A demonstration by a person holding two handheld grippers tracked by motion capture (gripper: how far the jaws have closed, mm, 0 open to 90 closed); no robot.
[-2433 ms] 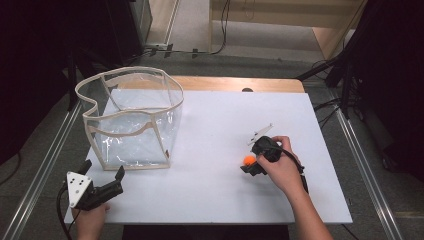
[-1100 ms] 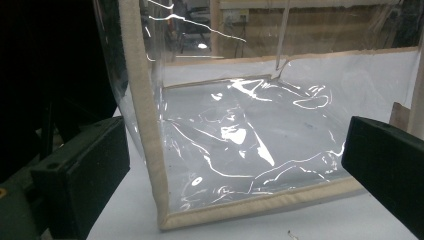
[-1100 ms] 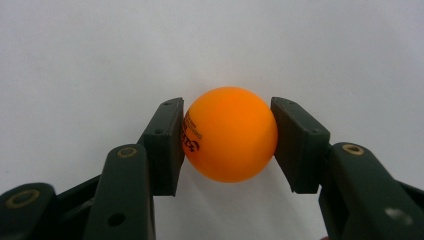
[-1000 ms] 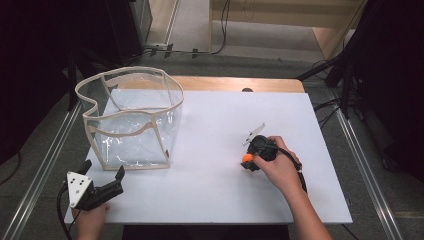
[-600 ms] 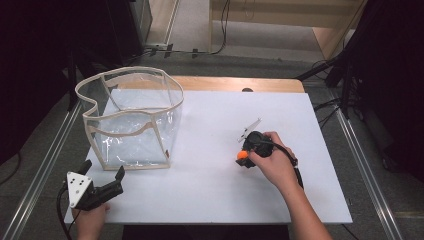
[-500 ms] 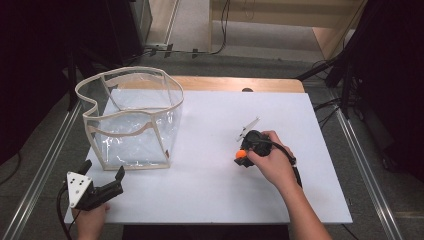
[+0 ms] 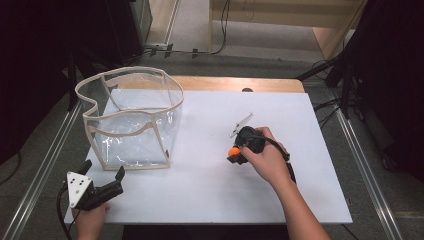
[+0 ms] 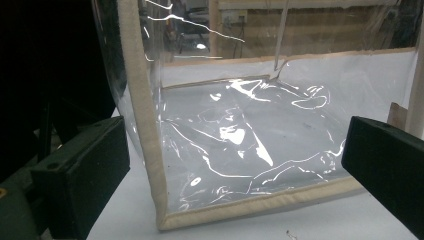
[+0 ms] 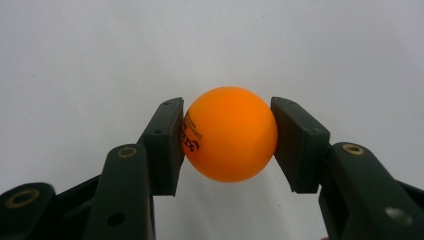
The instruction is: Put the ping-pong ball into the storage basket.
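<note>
Clamped between the two dark pads of the right gripper (image 9: 227, 137) was an orange ball (image 9: 229, 134), pressed on both sides with printed lettering turned toward one pad. Beneath it lay only the bare white table (image 7: 210, 190). From above, the ball (image 7: 233, 151) poked out on the side of that gripper (image 7: 235, 154) facing the clear bag (image 7: 131, 120), which stood well apart across open table, its cream-trimmed mouth gaping upward. So the ball's way ran straight off the jaw tips toward the bag, and I judged the right hand (image 7: 267, 160) would have to carry it over the near rim and release it from above.

Beyond that stretch, at the table's near left corner, the left gripper (image 7: 102, 186) rested with its jaws spread wide and nothing between them, aimed at the bag's lower corner seam (image 8: 160, 220) just ahead. It sat nearer the bag, well placed to steady it.
</note>
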